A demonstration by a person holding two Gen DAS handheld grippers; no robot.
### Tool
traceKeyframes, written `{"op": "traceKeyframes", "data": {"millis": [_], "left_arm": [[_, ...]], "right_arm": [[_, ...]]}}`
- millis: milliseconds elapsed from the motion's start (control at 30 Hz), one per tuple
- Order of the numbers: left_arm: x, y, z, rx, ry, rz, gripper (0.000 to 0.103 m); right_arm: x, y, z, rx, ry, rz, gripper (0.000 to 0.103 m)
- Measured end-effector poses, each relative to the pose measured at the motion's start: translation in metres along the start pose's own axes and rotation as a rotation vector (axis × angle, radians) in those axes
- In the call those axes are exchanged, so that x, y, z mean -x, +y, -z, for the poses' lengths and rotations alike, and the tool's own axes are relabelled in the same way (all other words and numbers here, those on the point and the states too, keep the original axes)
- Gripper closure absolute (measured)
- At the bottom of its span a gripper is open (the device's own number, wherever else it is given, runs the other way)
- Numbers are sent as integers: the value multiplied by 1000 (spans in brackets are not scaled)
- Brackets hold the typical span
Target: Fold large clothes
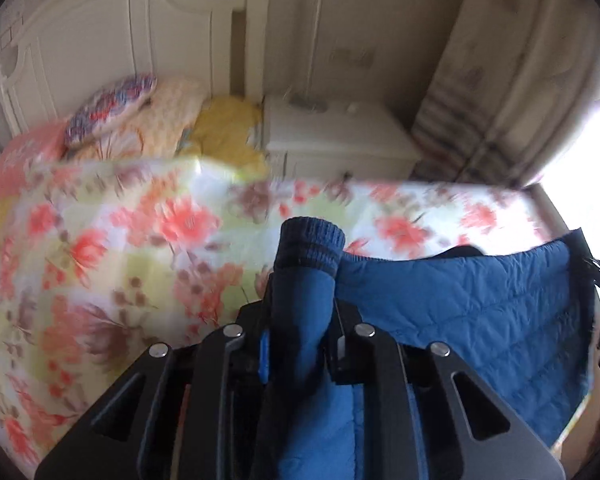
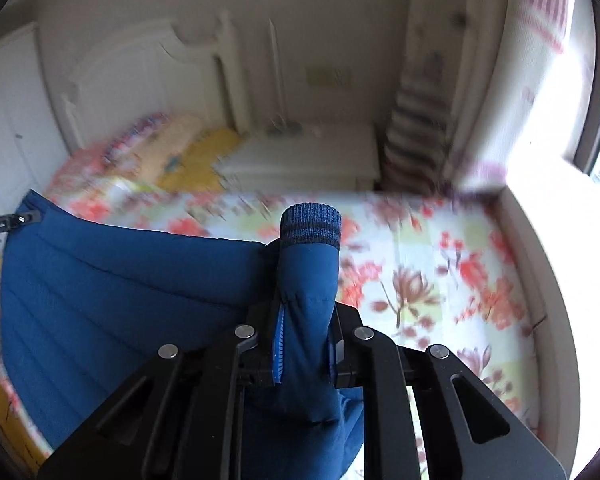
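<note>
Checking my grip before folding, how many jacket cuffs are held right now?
2: one knit cuff pokes past the left tool, and the other cuff past the right tool.

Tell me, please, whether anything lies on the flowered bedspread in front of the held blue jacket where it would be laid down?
Nothing visible does. Both grippers, left and right, are shut on the blue jacket; the flowered bedspread ahead looks bare, and the pillows sit far off by the headboard.
</note>
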State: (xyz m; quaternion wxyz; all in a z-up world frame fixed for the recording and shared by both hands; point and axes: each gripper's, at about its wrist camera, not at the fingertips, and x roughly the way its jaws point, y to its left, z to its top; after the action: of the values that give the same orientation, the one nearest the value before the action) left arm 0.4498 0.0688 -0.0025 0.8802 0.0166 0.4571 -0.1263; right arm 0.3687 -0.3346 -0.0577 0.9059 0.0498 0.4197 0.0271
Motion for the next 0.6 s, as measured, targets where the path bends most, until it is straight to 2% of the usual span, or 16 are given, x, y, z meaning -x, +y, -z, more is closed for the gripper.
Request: {"op": "traceKeyframes", "data": {"millis": [33, 67, 100, 133, 200, 267, 333, 400, 433, 500, 533, 600], "left_arm": [[-30, -3, 10, -7, 45, -53, 83], [-50, -4, 20, -22, 70, -82, 78], [-73, -3, 35, -27, 96, -94, 76], [-80, 2, 43, -7, 96, -85, 75], [-73, 16, 45, 57, 53, -49, 71], [-70, 26, 45, 91, 43, -79, 47], [-72, 35, 46, 141, 51, -64, 43], [-70, 39, 48, 163, 43, -66, 39], [-65, 39, 50, 162, 27, -78, 37], [-57, 37, 52, 153, -1, -120, 33], [-55, 37, 53, 151, -11, -135, 33], [-50, 35, 54, 152, -34, -159, 33]], "right_arm": [[-24, -2, 9, -11, 52, 10, 86], [-39, -3, 18, -14, 79, 16, 86], [-49, -5, 26, -23, 86, 4, 86], [-51, -8, 30, -40, 75, -18, 86], [-50, -14, 29, -63, 69, -34, 85], [-52, -16, 30, -81, 68, -19, 84], [-52, -17, 32, -93, 57, -30, 80], [-50, -21, 35, -117, 44, -47, 64], [-49, -23, 36, -133, 39, -50, 59], [-44, -26, 39, -162, 24, -77, 36], [-39, -28, 39, -169, 3, -106, 30], [-34, -27, 39, -158, -20, -118, 28]]}}
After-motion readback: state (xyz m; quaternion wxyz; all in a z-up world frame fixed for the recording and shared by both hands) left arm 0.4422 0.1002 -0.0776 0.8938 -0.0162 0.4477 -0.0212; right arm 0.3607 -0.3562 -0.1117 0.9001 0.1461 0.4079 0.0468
